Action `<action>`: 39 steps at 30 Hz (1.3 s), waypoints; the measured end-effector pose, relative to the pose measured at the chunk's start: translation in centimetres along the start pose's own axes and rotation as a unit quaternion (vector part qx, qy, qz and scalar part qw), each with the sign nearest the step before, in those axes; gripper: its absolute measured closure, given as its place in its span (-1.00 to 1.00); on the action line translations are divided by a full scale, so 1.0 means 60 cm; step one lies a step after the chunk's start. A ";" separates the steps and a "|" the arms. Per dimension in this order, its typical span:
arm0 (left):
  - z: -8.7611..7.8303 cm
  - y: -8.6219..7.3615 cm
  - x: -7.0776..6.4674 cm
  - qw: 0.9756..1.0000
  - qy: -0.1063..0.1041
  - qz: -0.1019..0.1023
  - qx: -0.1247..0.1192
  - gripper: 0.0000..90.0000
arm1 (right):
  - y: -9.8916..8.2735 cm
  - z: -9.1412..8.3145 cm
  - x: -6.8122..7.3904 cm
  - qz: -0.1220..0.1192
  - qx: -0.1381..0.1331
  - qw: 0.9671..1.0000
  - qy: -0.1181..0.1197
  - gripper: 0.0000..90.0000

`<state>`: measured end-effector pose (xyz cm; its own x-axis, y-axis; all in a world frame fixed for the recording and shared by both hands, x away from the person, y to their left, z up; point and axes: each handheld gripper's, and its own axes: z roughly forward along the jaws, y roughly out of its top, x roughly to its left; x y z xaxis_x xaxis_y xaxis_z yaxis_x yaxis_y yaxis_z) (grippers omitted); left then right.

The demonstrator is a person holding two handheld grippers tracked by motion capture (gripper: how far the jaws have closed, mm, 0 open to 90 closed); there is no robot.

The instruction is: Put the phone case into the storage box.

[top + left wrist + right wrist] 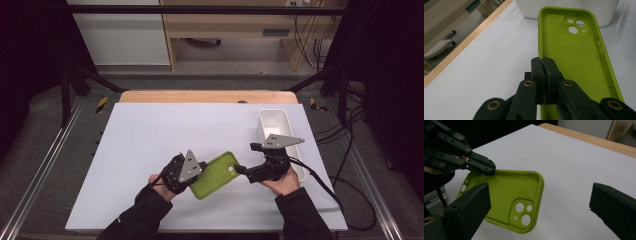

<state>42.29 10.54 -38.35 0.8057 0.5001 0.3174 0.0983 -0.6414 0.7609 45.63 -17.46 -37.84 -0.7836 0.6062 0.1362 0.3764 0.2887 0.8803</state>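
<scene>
The phone case [574, 62] looks like soft matt lime silicone, smooth inside. My left gripper [544, 66] is matt black plastic with brass-looking rivets (its top plate dull grey metal). The bench [150, 135] has a matt white sheet over pale wood; the bin [274, 116] is smooth white plastic.

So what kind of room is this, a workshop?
Probably a lab recording bench: a white table framed by metal rails, dark curtains at the sides, cables trailing across the floor, and wooden furniture behind.
</scene>
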 end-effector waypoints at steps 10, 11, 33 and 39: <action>-0.005 0.010 -0.004 1.000 0.001 0.010 -0.009 0.95 | 0.014 0.016 0.000 0.004 0.019 1.000 0.003 -0.84; -0.005 0.011 -0.004 1.000 0.002 0.011 -0.010 0.95 | 0.015 0.020 -0.002 0.005 0.026 1.000 0.005 -0.81; -0.007 0.014 -0.013 0.999 -0.001 0.026 -0.019 0.95 | 0.016 0.035 -0.017 0.024 0.073 0.995 0.070 -0.17; -0.007 0.013 -0.013 0.999 -0.001 0.028 -0.021 0.95 | 0.017 0.036 -0.020 0.036 0.083 0.992 0.088 0.04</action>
<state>41.47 9.90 -37.75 0.8106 0.4628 0.3588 0.0289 -0.6436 0.7649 48.04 -16.28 -38.11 -0.8205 0.4946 0.2866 0.4992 0.3758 0.7808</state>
